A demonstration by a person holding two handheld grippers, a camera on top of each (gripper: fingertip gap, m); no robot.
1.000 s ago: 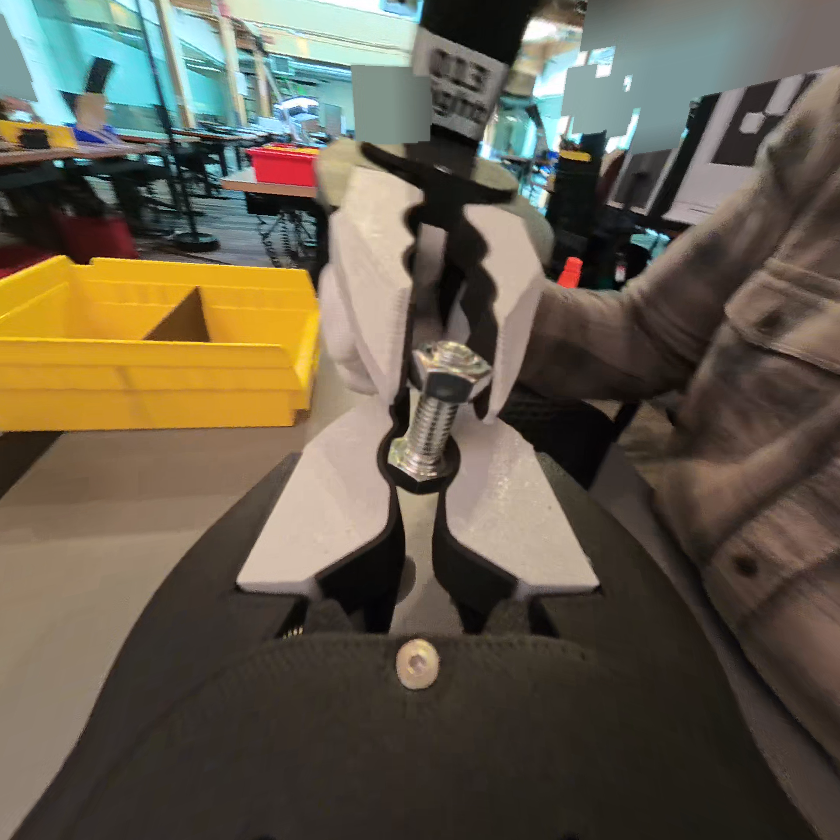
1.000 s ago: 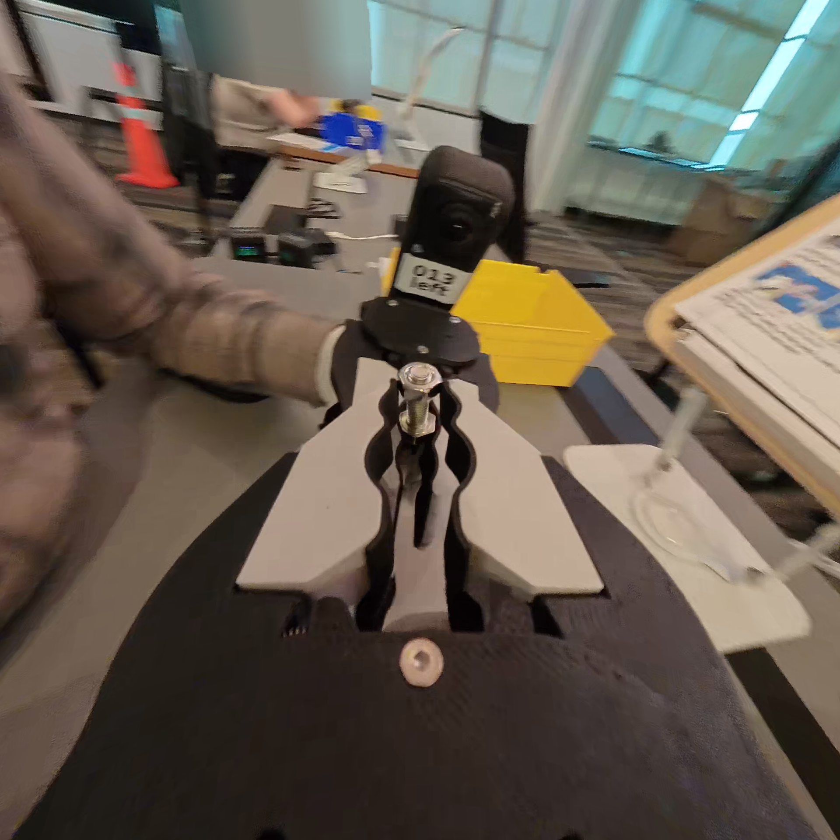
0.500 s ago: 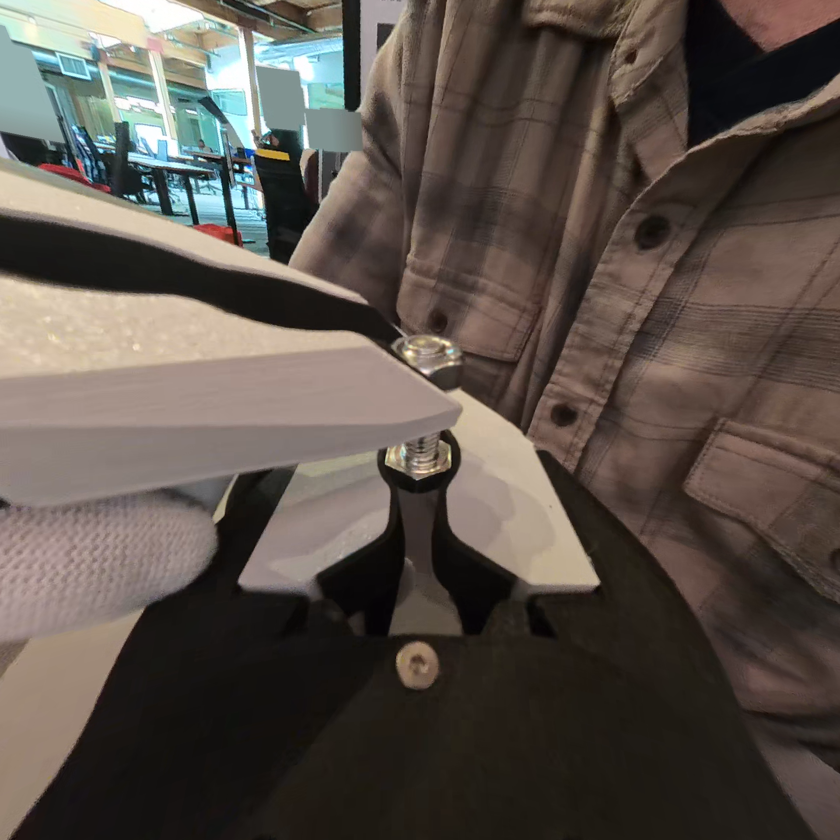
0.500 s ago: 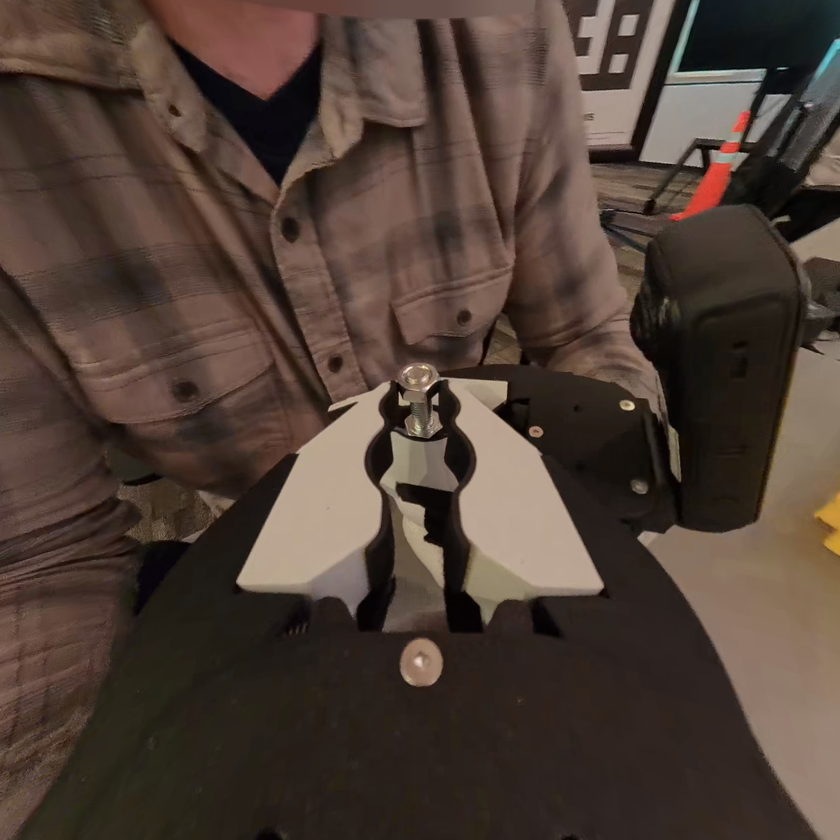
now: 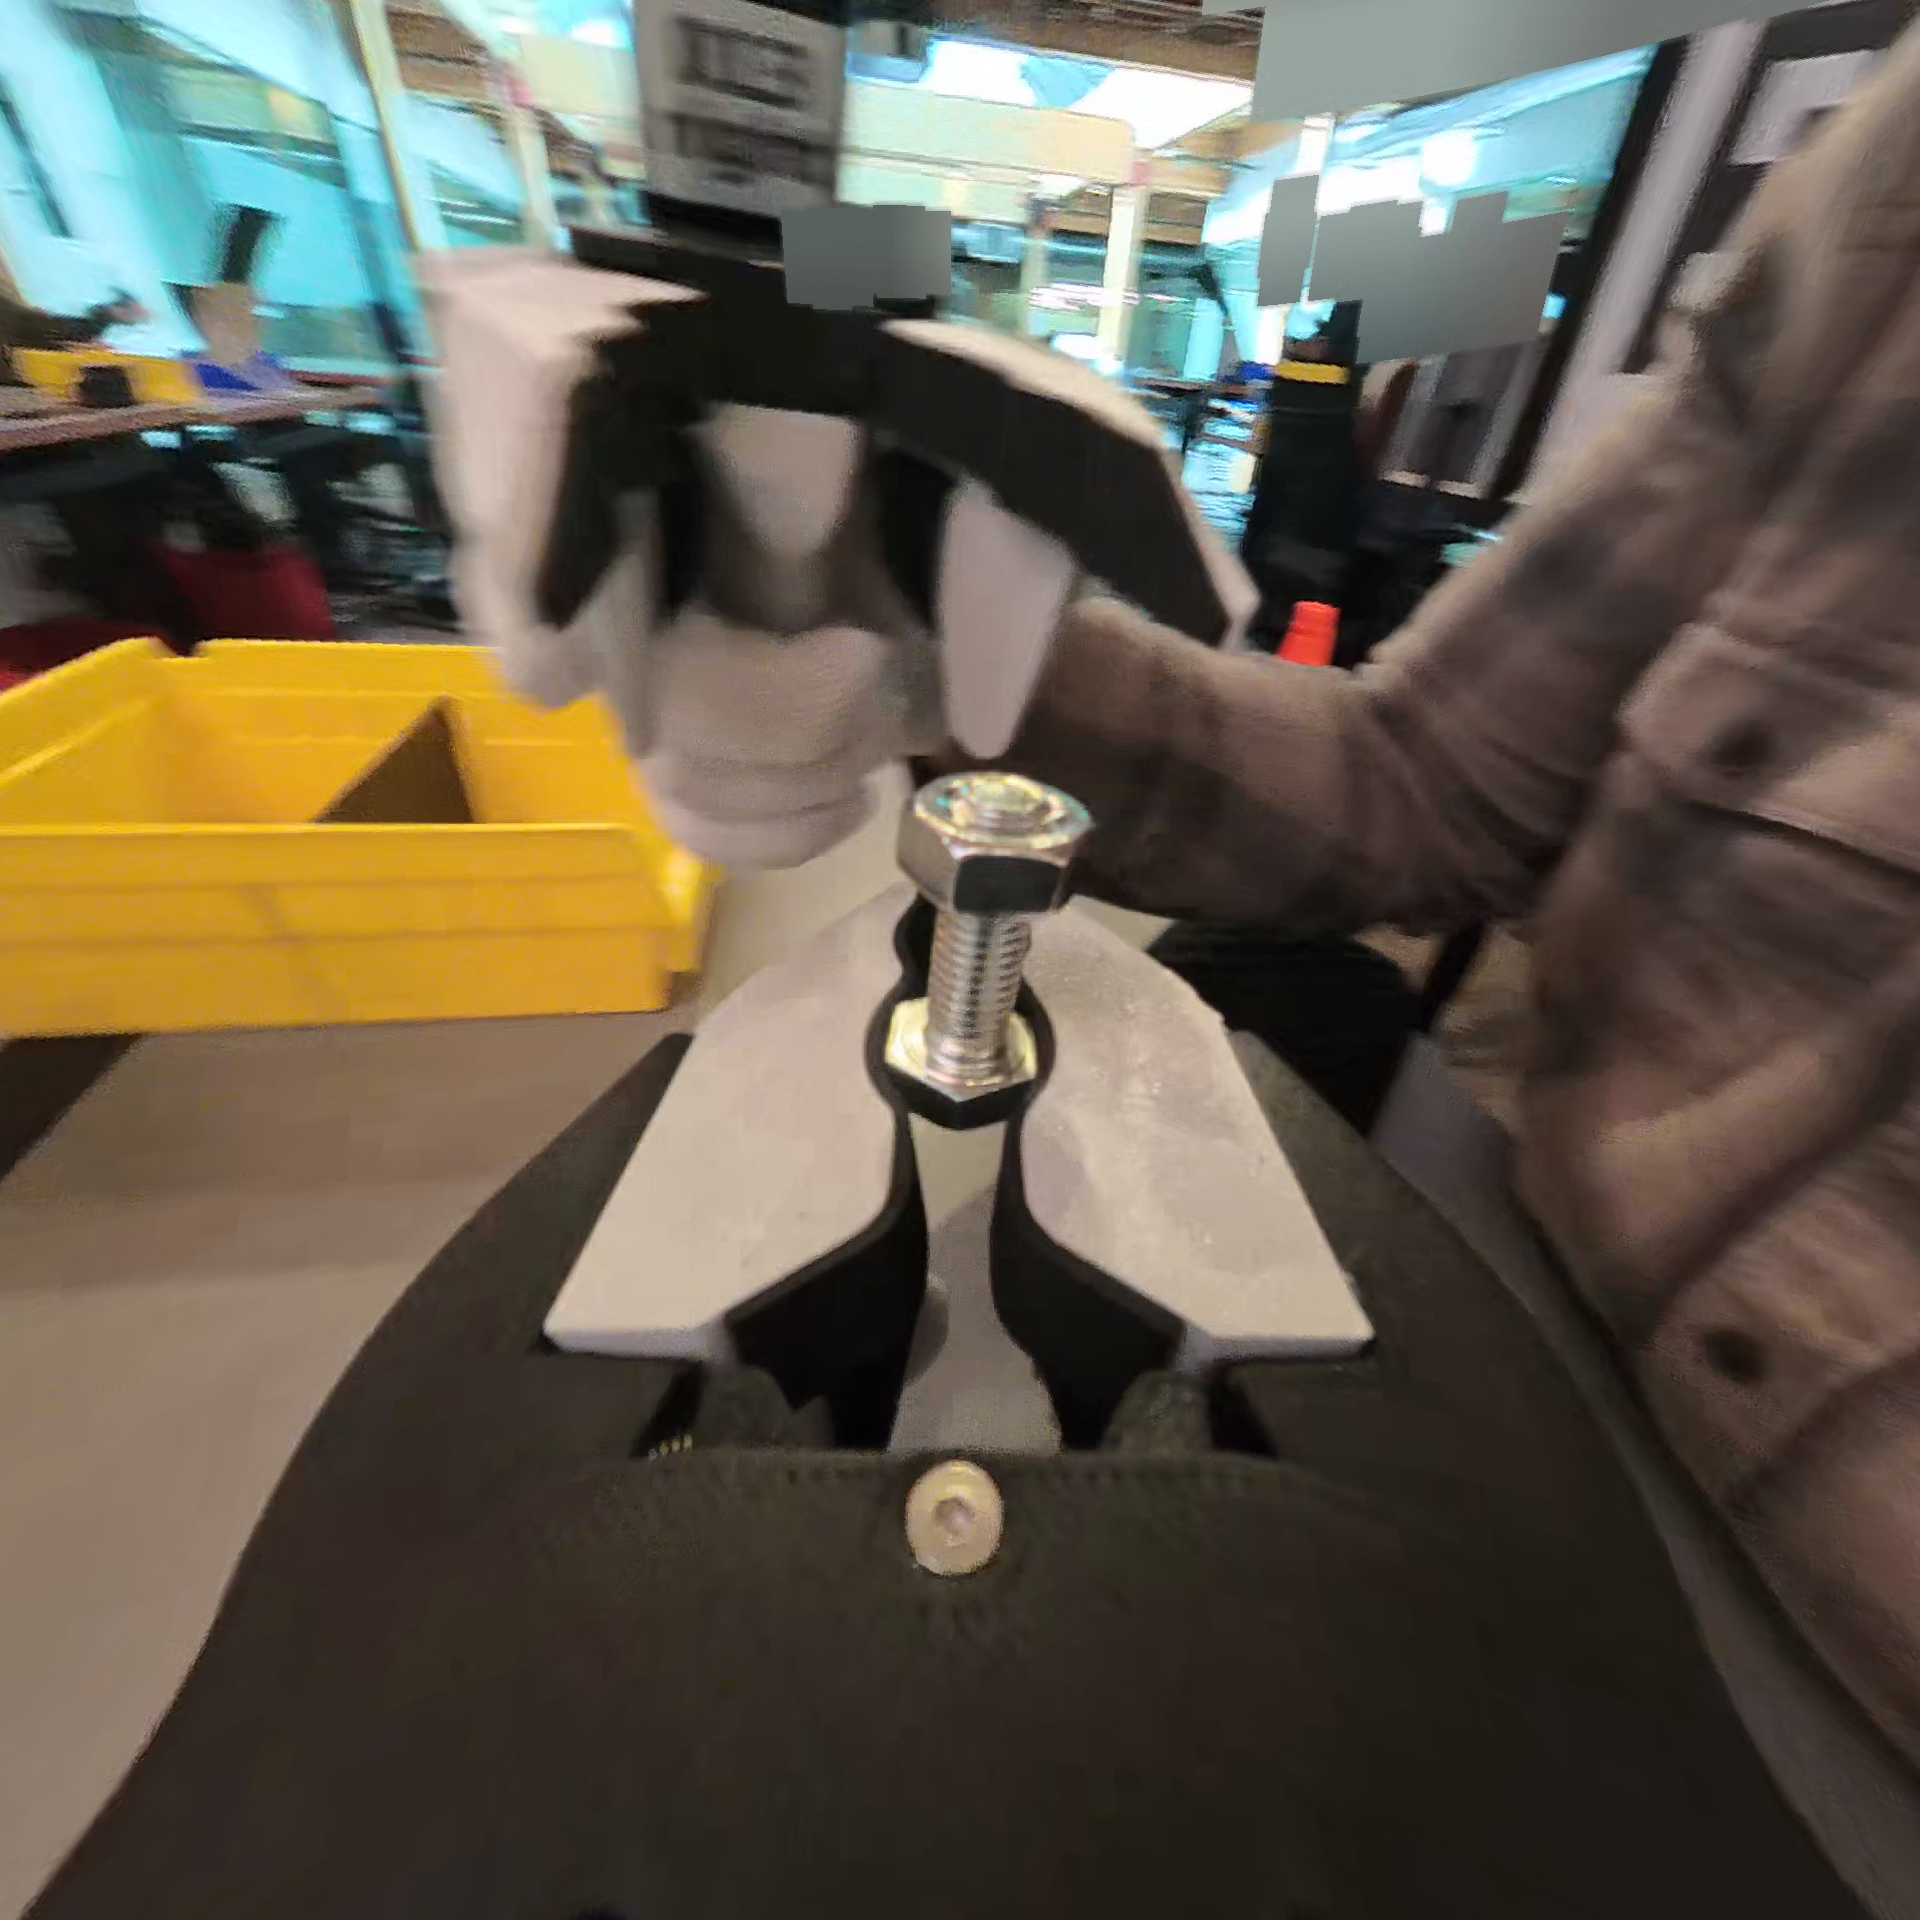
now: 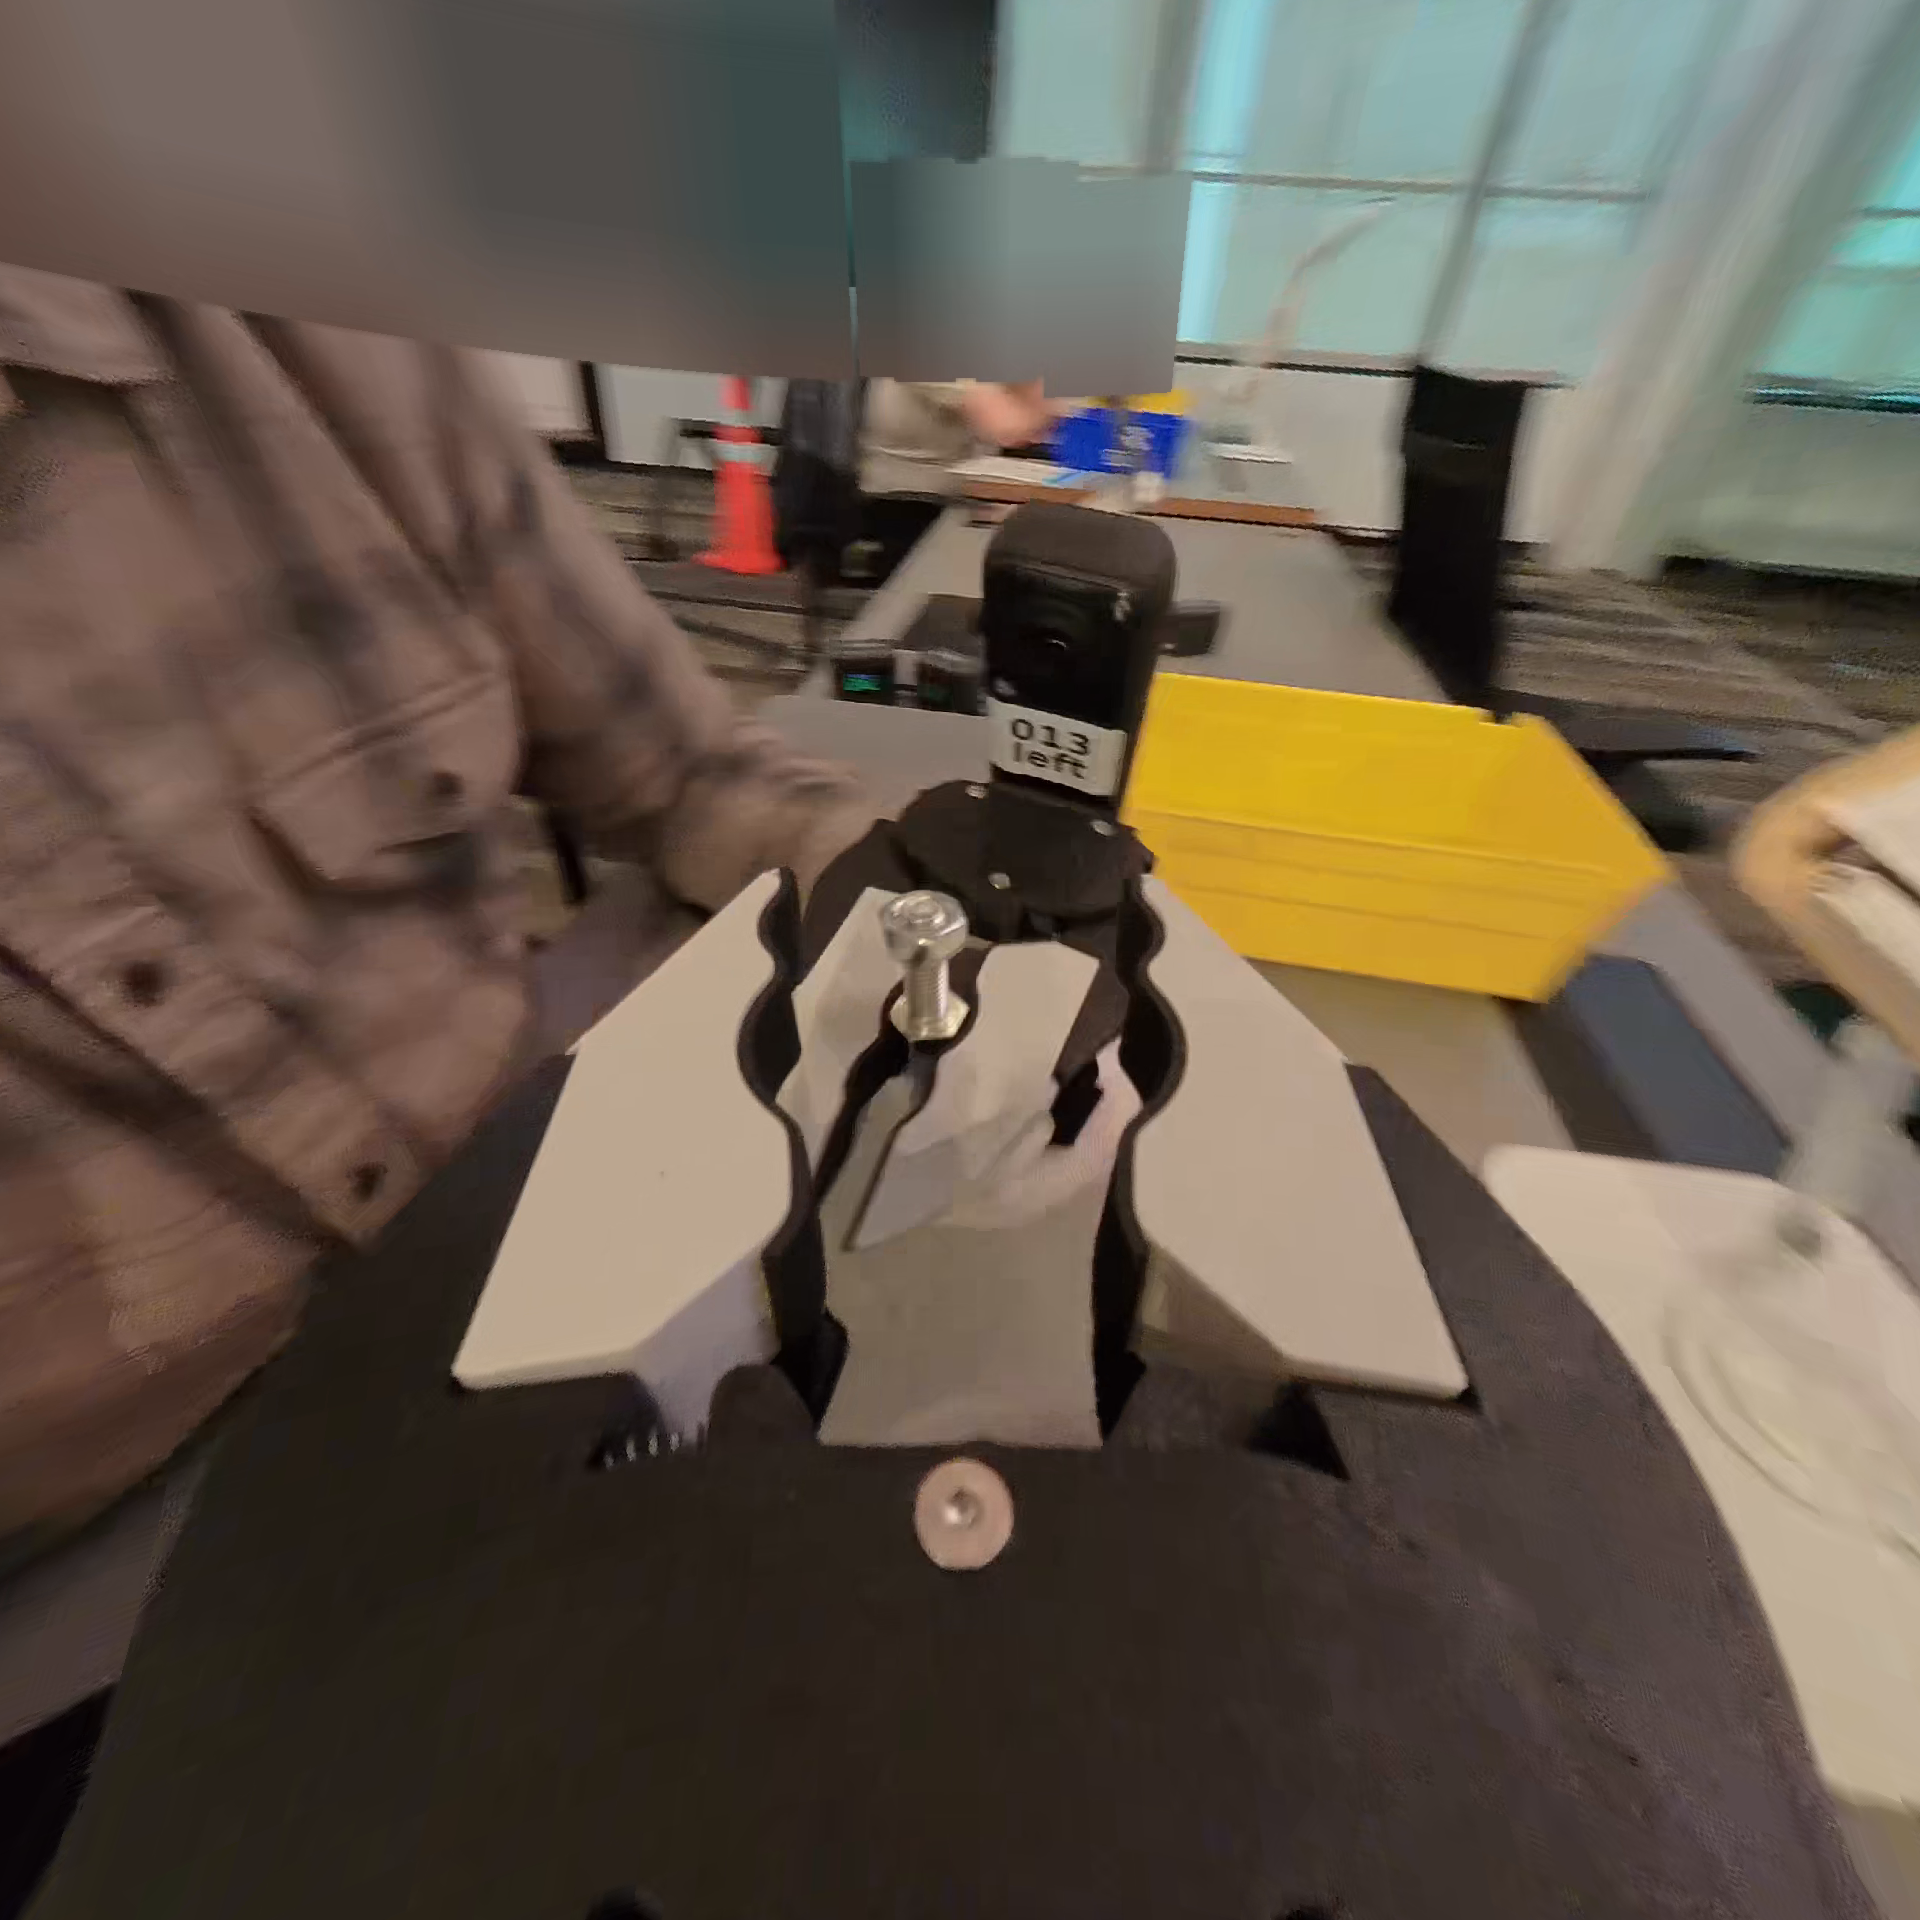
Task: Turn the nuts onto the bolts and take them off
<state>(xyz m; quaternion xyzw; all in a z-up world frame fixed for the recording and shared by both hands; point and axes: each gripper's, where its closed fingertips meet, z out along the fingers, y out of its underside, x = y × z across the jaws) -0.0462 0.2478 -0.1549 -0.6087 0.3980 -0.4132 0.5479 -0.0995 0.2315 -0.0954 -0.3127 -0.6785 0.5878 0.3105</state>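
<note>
Left wrist view: left gripper clamped on the bolt (upright, nut topmost); right gripper apart, just beyond it.

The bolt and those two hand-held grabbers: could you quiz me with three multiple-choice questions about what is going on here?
1. Where is the nut on the bolt?
A. At the top end of the thread
B. Down against the bolt's head
C. Off the bolt, lying in the bin

2. What colour is the bin on the table?
A. Green
B. Yellow
C. White

3. How do the jaws of the right gripper stand?
A. Shut on the nut
B. Shut on nothing
C. Open

Answers:
1 A: bare thread shows between the nut and the head, which the left gripper clamps.
2 B: both views show it bright yellow.
3 C: the right wrist view shows its jaws spread wide, touching neither nut nor bolt.
</note>
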